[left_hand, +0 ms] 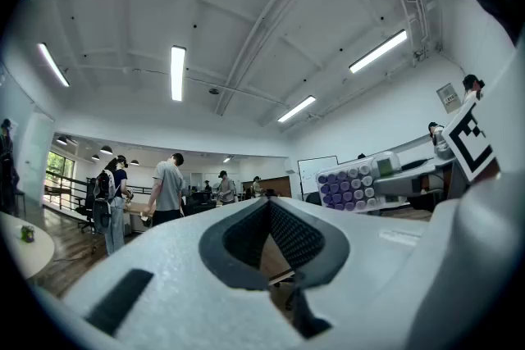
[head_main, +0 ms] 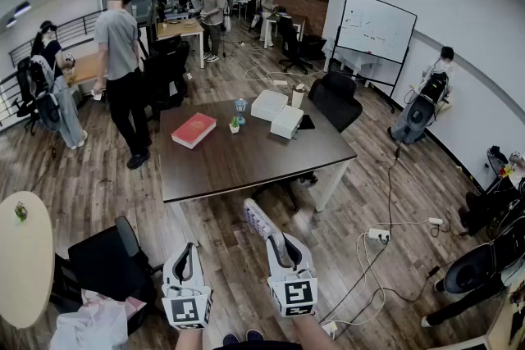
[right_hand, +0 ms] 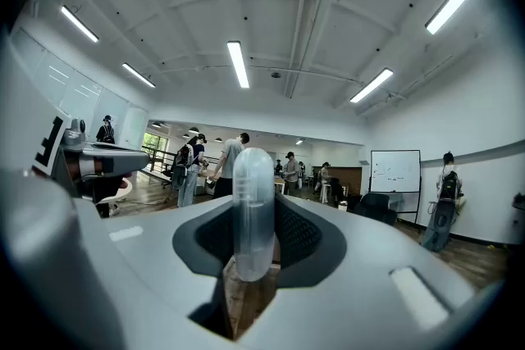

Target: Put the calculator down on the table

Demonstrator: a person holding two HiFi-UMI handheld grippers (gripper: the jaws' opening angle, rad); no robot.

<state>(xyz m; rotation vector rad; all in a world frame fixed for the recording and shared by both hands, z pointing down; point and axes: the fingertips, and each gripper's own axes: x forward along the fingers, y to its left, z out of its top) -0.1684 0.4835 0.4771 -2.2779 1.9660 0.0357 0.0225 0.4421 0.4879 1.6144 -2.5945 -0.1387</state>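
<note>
My right gripper [head_main: 279, 246] is shut on a white calculator [head_main: 259, 219], which sticks out ahead of the jaws, above the floor and short of the table's near edge. In the right gripper view the calculator [right_hand: 252, 209] shows edge-on, upright between the pads, with the gripper [right_hand: 250, 258] closed on its lower part. The left gripper view shows its purple keys and small display [left_hand: 361, 183] at the right. My left gripper [head_main: 184, 252] hangs beside the right one, shut and empty, and its jaws [left_hand: 279, 258] have nothing between them. The dark brown table [head_main: 246, 164] stands ahead.
On the table lie a red book [head_main: 194, 129], white boxes [head_main: 277, 112] and small items. A black chair [head_main: 107, 262] is close at my left and a round table [head_main: 20, 258] further left. Cables and a power strip [head_main: 379, 234] lie on the floor at right. A person [head_main: 123, 70] stands beyond the table.
</note>
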